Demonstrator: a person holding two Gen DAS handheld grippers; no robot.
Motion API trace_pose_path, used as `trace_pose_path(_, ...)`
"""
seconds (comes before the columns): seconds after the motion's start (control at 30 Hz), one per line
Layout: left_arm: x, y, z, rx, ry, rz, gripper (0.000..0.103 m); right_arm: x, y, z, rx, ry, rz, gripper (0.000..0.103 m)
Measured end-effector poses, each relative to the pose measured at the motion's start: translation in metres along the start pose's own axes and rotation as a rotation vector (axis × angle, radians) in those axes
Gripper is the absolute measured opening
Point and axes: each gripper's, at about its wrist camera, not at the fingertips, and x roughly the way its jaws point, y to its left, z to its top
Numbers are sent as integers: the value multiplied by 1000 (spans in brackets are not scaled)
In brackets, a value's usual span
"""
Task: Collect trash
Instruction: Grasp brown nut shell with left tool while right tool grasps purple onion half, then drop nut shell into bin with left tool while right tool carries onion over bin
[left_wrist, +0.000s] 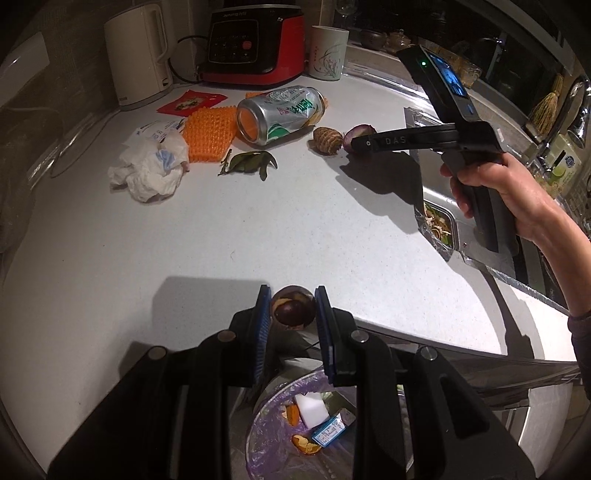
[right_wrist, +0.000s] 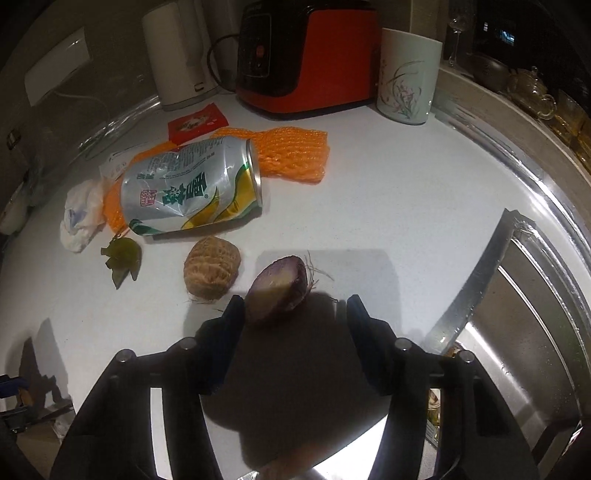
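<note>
While the dark brown, round, cracked fruit shell (left_wrist: 292, 309) is sitting pinched in the left gripper (left_wrist: 291, 314), the right gripper (right_wrist: 295, 314) is gaping wide, empty, beside the halved purple onion (right_wrist: 279, 291).

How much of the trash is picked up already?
Some: peels and a small box lie in the bin. The left gripper holds a brown fruit shell above it; the right gripper is open at the onion piece. The can, tissue, leaves remain.

One can (left_wrist: 282, 112), one taro (left_wrist: 327, 138), one onion half (right_wrist: 277, 291), two orange nets (left_wrist: 210, 133), one tissue (left_wrist: 147, 170).
</note>
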Motion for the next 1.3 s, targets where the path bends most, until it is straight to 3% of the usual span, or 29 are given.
trace_pose_path(0.07, -1, -1, -3, -10, 3, 4, 24, 4, 4, 0, -21, 10, 16, 37)
trace_pose_path(0.17, -4, 0, -7, -22, 4, 6, 24, 3, 9, -2, -53, -2, -5, 36)
trace_pose_path(0.43, -14, -4, -15, -45, 1, 12, 24, -13, 6, -12, -36, -23, 41, 34)
trace_pose_path(0.8, -41, -33, -48, -34, -4, -7, 24, -110, 37, -64, -114, -118, 127, 34)
trace_pose_path(1.1, -14, -63, -118, 39, 149, -30, 24, -172, 61, -138, -92, -100, 210, 34)
trace_pose_path(1.3, 29, -70, -163, 146, 269, -65, 24, -201, 73, -172, -42, -98, 147, 34)
